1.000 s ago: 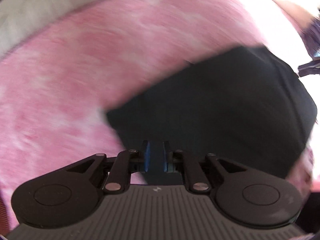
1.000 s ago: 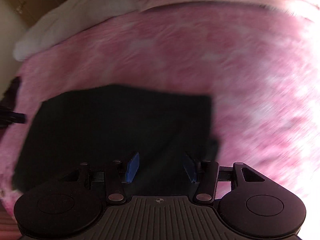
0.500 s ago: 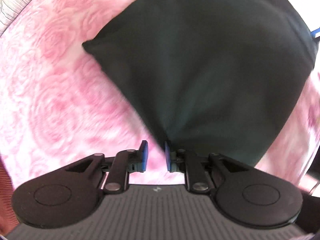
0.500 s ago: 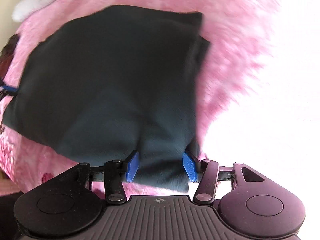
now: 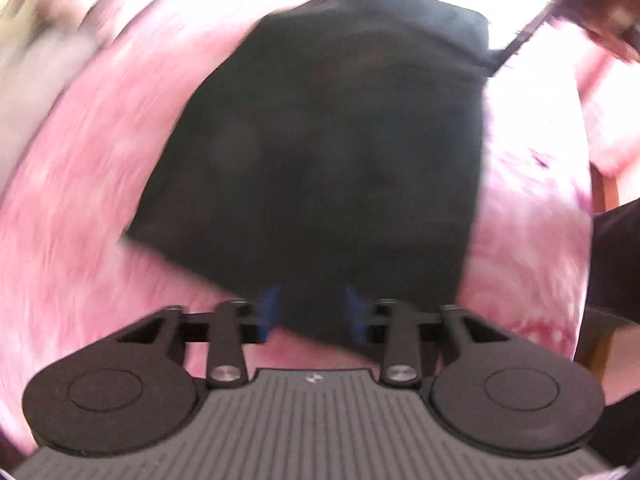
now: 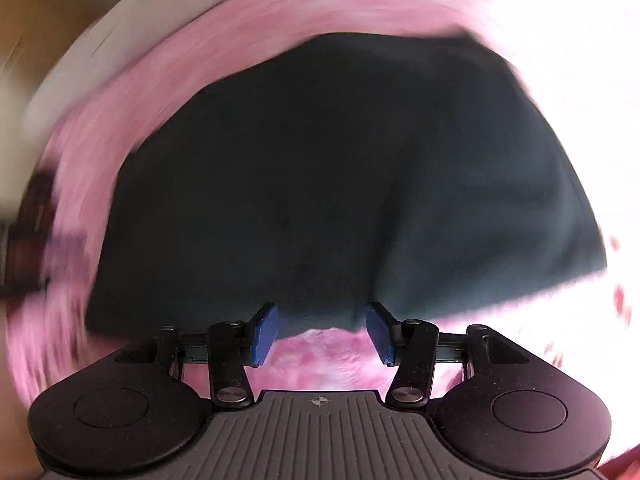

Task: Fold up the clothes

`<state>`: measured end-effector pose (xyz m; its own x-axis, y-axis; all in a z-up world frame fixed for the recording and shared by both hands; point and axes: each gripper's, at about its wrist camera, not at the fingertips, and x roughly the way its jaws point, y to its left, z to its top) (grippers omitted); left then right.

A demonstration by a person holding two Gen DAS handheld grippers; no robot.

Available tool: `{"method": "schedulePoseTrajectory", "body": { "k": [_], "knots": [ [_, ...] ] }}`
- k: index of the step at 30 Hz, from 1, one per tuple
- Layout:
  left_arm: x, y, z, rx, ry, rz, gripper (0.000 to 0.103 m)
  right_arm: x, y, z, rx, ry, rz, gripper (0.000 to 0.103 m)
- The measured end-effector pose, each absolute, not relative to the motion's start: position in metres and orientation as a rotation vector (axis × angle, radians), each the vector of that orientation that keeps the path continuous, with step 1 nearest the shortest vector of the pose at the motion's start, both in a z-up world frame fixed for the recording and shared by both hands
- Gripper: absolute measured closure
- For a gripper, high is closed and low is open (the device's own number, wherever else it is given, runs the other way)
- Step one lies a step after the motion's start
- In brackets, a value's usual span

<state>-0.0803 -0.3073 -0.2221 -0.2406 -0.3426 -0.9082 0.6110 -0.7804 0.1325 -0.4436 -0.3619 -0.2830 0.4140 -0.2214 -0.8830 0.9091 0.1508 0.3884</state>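
Observation:
A dark folded garment (image 5: 328,152) lies on a pink fluffy blanket (image 5: 80,200). In the left wrist view my left gripper (image 5: 312,312) is open, its blue pads apart at the garment's near edge; the cloth lies between and just beyond them. In the right wrist view the same dark garment (image 6: 320,184) fills the middle, and my right gripper (image 6: 322,334) is open at its near edge, with pink blanket (image 6: 320,352) showing between the pads. Both views are motion-blurred.
A white pillow or sheet (image 6: 100,40) lies beyond the blanket at the upper left of the right wrist view. A thin dark bar and blurred brown shape (image 5: 532,28) show at the upper right of the left wrist view.
My left gripper went from shut on the cloth to open. The right gripper stayed open. Both pulled back toward the garment's near edge as the views swung quickly.

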Motion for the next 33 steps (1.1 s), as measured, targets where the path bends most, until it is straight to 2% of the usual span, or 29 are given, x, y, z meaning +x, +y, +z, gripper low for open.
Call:
{"method": "schedulePoseTrajectory", "body": {
  "k": [3,9,10,12,16,17,18,19,21,23,25,30,32,33],
  "knots": [
    [-0.114,-0.268,-0.231,1.481,0.105,-2.16,0.053,-0.467,-0.342,-0.296,1.319,0.572,-1.121,0.05],
    [-0.142,-0.216,-0.296,1.779,-0.411,-2.013,0.054,-0.501,-0.321,-0.315,1.46,0.257,-1.27,0.05],
    [-0.141,-0.214,-0.301,1.791,-0.452,-1.995,0.059,-0.506,-0.322,-0.32,1.477,0.215,-1.288,0.05],
    [-0.14,-0.21,-0.306,1.811,-0.482,-1.968,0.089,-0.516,-0.326,-0.329,1.508,0.131,-1.322,0.05],
    [-0.135,-0.217,-0.307,1.837,-0.443,-1.954,0.095,-0.544,-0.335,-0.349,1.556,-0.037,-1.331,0.052],
    [-0.133,-0.219,-0.306,1.845,-0.443,-1.956,0.096,-0.554,-0.339,-0.354,1.572,-0.073,-1.333,0.08],
    [-0.13,-0.218,-0.307,1.855,-0.453,-1.959,0.096,-0.567,-0.344,-0.356,1.584,-0.104,-1.355,0.093],
    [-0.128,-0.216,-0.307,1.862,-0.469,-1.963,0.096,-0.588,-0.352,-0.358,1.586,-0.131,-1.386,0.096],
    [-0.127,-0.214,-0.307,1.873,-0.487,-1.966,0.096,-0.633,-0.372,-0.364,1.575,-0.154,-1.409,0.096],
    [-0.13,-0.218,-0.308,1.876,-0.475,-1.961,0.096,-0.649,-0.391,-0.362,1.544,-0.076,-1.364,0.096],
    [-0.134,-0.218,-0.306,1.876,-0.429,-1.943,0.096,-0.637,-0.398,-0.361,1.501,-0.008,-1.344,0.096],
    [-0.133,-0.223,-0.294,1.83,-0.294,-1.943,0.095,-0.626,-0.369,-0.363,1.506,0.001,-1.414,0.095],
    [-0.128,-0.225,-0.286,1.787,-0.25,-1.959,0.089,-0.623,-0.361,-0.364,1.514,0.006,-1.443,0.063],
    [-0.125,-0.225,-0.283,1.764,-0.23,-1.965,0.087,-0.62,-0.349,-0.356,1.497,0.014,-1.446,0.059]
  ]
}}
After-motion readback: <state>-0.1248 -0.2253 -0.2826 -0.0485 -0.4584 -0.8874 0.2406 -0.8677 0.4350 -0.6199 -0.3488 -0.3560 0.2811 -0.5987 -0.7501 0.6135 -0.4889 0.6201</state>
